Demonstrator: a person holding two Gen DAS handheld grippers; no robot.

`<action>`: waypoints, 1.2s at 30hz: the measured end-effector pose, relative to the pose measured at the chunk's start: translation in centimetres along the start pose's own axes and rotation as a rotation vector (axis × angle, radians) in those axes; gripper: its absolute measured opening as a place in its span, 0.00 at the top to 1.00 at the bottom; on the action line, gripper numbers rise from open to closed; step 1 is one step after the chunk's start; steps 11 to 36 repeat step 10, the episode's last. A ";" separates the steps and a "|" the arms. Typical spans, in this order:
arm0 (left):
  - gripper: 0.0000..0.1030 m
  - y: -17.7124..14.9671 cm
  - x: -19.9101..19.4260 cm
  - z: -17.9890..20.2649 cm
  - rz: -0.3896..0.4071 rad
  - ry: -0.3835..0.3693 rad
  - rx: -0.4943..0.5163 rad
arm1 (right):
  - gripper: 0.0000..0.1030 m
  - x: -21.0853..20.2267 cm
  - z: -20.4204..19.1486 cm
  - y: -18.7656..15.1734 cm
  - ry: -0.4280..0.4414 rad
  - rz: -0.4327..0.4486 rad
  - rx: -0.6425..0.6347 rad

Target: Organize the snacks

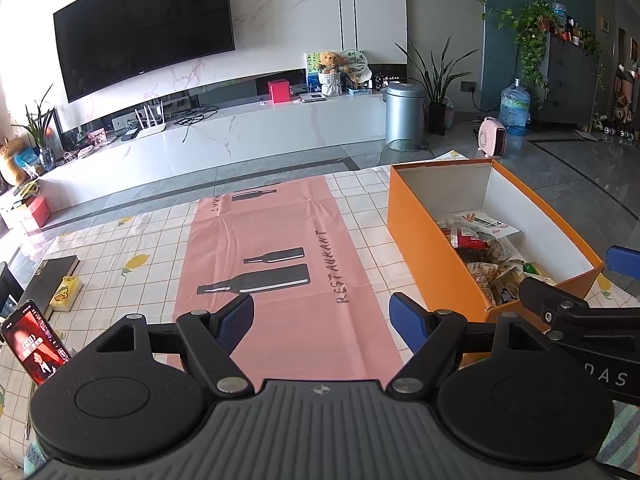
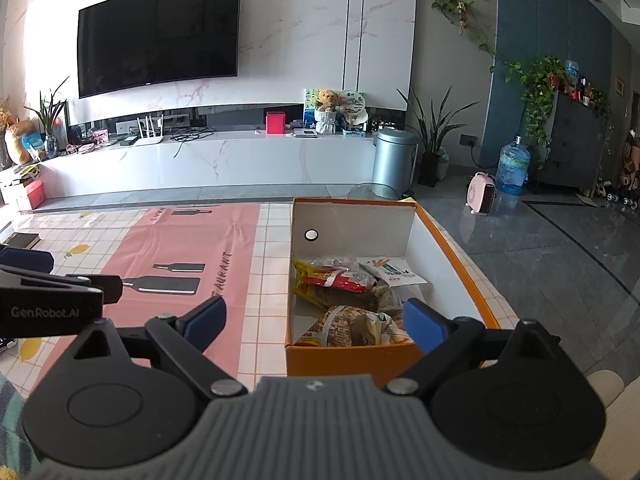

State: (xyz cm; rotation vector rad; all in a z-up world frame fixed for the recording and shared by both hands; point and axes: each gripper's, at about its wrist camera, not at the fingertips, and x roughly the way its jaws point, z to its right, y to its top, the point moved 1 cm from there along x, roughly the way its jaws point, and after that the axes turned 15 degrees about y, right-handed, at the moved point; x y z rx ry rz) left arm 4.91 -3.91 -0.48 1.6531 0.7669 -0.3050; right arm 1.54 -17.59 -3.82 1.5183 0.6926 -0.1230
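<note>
Snacks (image 2: 348,300) are sitting in the orange box (image 2: 456,248); both hand-held grippers, left (image 1: 322,320) and right (image 2: 316,320), are hovering wide and empty, so aiming squarely over one packet seems wise

A mat (image 1: 280,264) lies on the table (image 1: 360,200) at the centre of the left wrist frame, with a box (image 1: 424,248) to its right. Snack packets (image 2: 344,300) lie inside the box, in its near half. At lower left, a phone (image 1: 34,344) stands beside a book (image 1: 52,280) and a small pack (image 1: 66,292). Behind the table, in the upper frame, a TV (image 1: 144,28) hangs above a long console (image 1: 240,136), and a bin (image 1: 404,116) stands at the console's right end.
</note>
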 end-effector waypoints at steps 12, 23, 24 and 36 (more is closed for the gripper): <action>0.12 0.1 -0.4 -0.6 -0.003 0.008 -0.017 | 0.10 -0.1 -0.7 0.2 0.009 0.003 -0.007; 0.12 0.1 -0.4 -0.6 -0.003 0.008 -0.017 | 0.10 -0.1 -0.7 0.2 0.009 0.003 -0.007; 0.12 0.1 -0.4 -0.6 -0.003 0.008 -0.017 | 0.10 -0.1 -0.7 0.2 0.009 0.003 -0.007; 0.12 0.1 -0.4 -0.6 -0.003 0.008 -0.017 | 0.10 -0.1 -0.7 0.2 0.009 0.003 -0.007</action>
